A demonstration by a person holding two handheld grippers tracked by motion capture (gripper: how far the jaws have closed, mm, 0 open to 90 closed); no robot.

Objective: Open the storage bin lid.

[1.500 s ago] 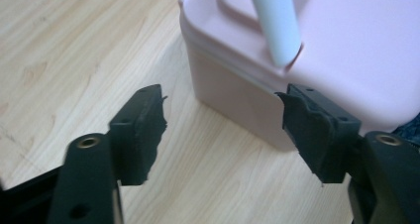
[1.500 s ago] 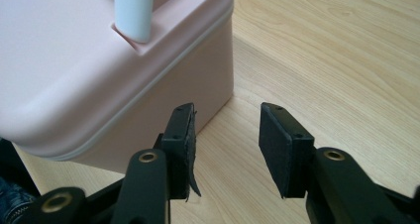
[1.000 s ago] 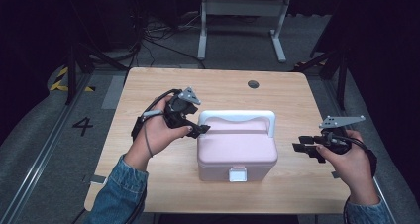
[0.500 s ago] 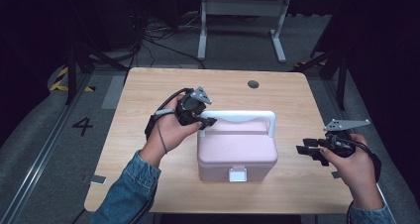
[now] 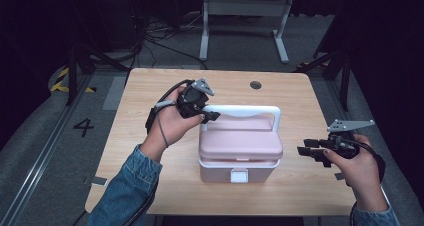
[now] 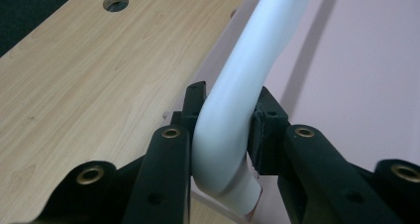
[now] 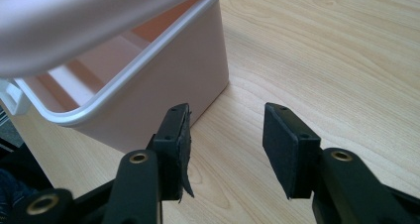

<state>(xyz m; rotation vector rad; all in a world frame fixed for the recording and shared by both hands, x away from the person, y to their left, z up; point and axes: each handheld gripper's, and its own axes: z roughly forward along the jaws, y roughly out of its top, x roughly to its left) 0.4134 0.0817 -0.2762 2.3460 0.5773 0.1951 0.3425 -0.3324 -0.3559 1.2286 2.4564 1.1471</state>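
The pink storage box sat near the middle of the wooden worktop, its white handle standing up along the far edge of the lid. The left claw had just been closing, and its jaws now pinched that handle at its left corner; in the left gripper view the black pads pressed on either side of the white bend. From the right gripper view the lid stood raised off the white rim of the tub, leaving a gap into the empty inside.

The right claw waited just beside the box's right end, spread wide with nothing between its pads, low over the worktop.

To my eye, the risk lay in that corner grip. The handle is smooth and rounded, and it was held at one end rather than the middle, so a pull could let it slide through the pads, or twist the lid askew. If the lid dropped, it might clap down or jolt the light tub sideways. With nothing bracing the tub, a lift might also drag the whole box across the wood or tip it toward the person.
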